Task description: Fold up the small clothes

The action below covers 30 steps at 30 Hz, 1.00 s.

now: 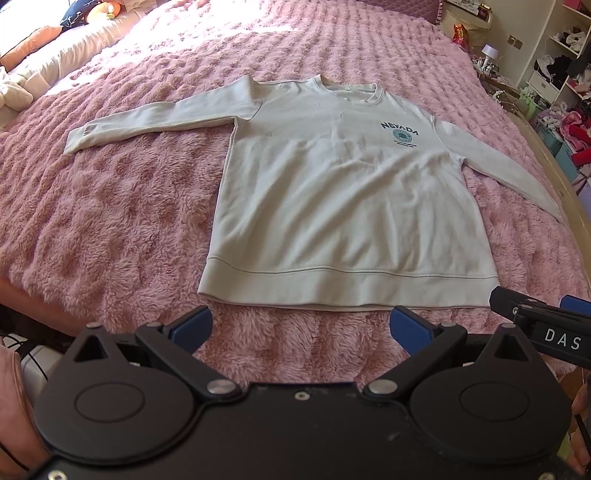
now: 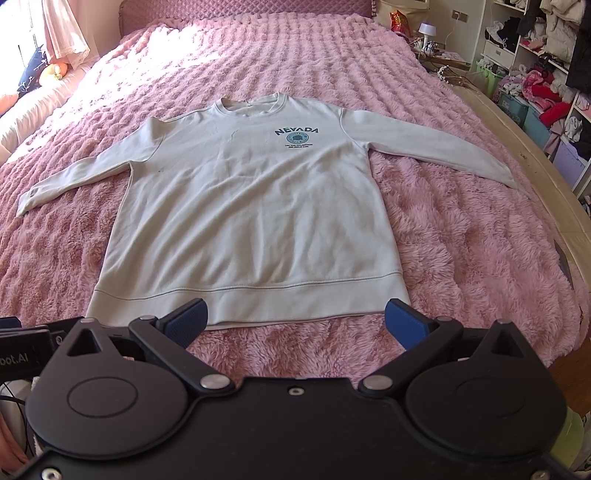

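Observation:
A pale long-sleeved sweatshirt (image 1: 332,192) with a blue "NEVADA" print lies flat and face up on a fluffy pink blanket, sleeves spread out to both sides, hem towards me. It also shows in the right wrist view (image 2: 251,221). My left gripper (image 1: 301,325) is open and empty, hovering just short of the hem, near its left half. My right gripper (image 2: 293,321) is open and empty, just short of the hem's right half. The right gripper's body (image 1: 543,325) shows at the right edge of the left wrist view.
The pink blanket (image 2: 461,258) covers a wide bed. Pillows and soft toys (image 1: 55,44) lie at the far left. A wooden bed edge (image 2: 535,177) runs along the right, with cluttered shelves (image 2: 535,55) and a bedside lamp (image 2: 428,29) beyond.

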### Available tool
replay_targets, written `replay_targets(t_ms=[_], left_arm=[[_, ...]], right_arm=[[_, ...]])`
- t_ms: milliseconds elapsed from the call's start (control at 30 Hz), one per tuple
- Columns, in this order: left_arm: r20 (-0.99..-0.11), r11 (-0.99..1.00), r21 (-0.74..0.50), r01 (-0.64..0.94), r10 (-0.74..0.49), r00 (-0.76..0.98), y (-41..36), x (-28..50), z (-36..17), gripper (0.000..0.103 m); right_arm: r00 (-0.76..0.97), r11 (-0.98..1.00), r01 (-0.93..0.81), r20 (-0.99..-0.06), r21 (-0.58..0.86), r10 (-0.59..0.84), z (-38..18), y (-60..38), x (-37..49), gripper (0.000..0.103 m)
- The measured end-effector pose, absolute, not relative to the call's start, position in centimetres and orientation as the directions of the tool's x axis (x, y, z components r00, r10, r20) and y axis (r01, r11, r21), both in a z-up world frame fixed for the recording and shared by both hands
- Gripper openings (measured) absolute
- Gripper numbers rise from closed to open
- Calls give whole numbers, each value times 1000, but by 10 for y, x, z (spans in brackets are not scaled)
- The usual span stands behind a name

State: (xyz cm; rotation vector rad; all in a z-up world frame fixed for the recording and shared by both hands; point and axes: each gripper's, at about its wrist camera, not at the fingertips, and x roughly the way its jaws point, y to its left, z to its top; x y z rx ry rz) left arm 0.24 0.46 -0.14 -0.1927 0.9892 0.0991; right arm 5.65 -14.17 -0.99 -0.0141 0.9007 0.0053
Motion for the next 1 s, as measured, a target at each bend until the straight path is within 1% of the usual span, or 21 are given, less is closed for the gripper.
replay_targets(t_ms=[1000], left_arm=[[-837, 977, -114, -178, 2, 547, 5, 3, -1, 103]], right_arm=[[631, 1000, -11, -775, -21, -9, -7, -145, 55, 103]])
